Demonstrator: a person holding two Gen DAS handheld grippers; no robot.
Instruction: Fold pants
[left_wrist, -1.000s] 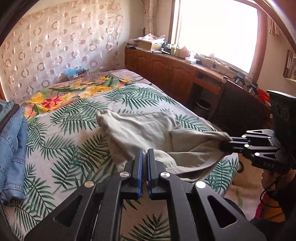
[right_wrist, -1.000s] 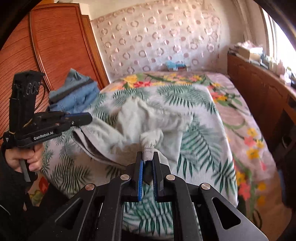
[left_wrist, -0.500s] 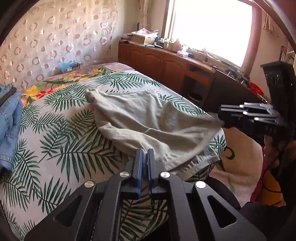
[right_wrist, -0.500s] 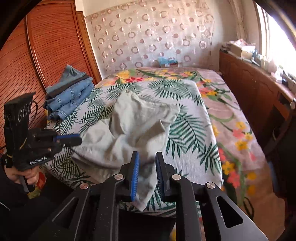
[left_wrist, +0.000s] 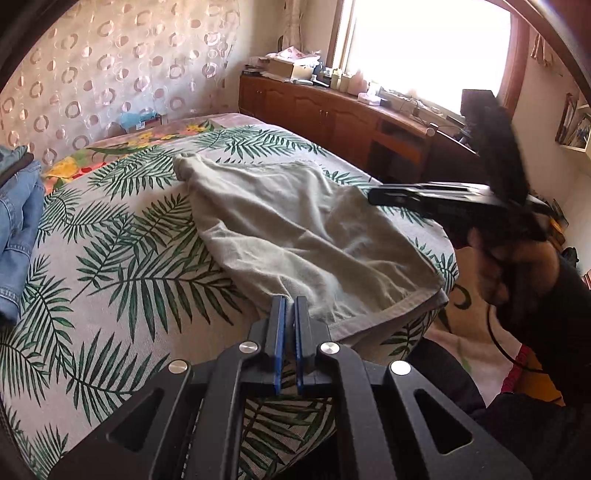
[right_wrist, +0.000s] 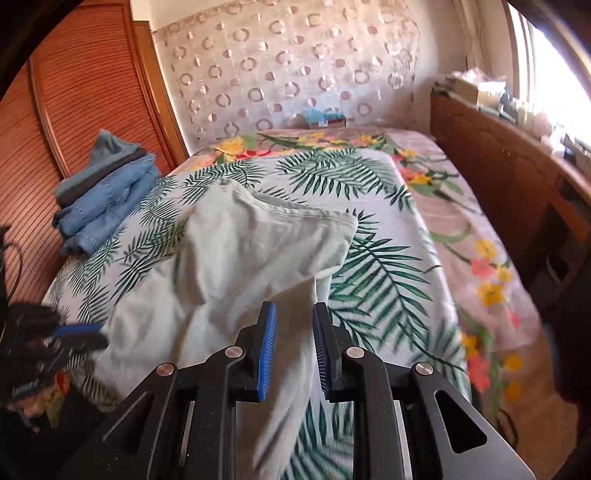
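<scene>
Pale grey-green pants (left_wrist: 295, 229) lie spread on the palm-leaf bedspread (left_wrist: 122, 258), their waistband at the bed's near edge. My left gripper (left_wrist: 288, 306) is shut on the waistband corner. In the right wrist view the pants (right_wrist: 221, 266) lie bunched, with one part draped over the bed's edge. My right gripper (right_wrist: 291, 317) is open, its jaws apart, and the cloth hangs loose between and below them. The right gripper also shows in the left wrist view (left_wrist: 376, 195), blurred, above the pants' far side. The left gripper shows blurred in the right wrist view (right_wrist: 85, 332).
Folded blue jeans (right_wrist: 103, 199) are stacked at the bed's left side by a wooden wardrobe (right_wrist: 74, 92). A wooden cabinet (left_wrist: 332, 114) with clutter runs under the window on the right. A blue box (right_wrist: 321, 116) stands at the headboard.
The right gripper has opened and let the pants drop. The pants have been pulled toward the near edge and now lie flatter. The left gripper stays shut on the waistband.
</scene>
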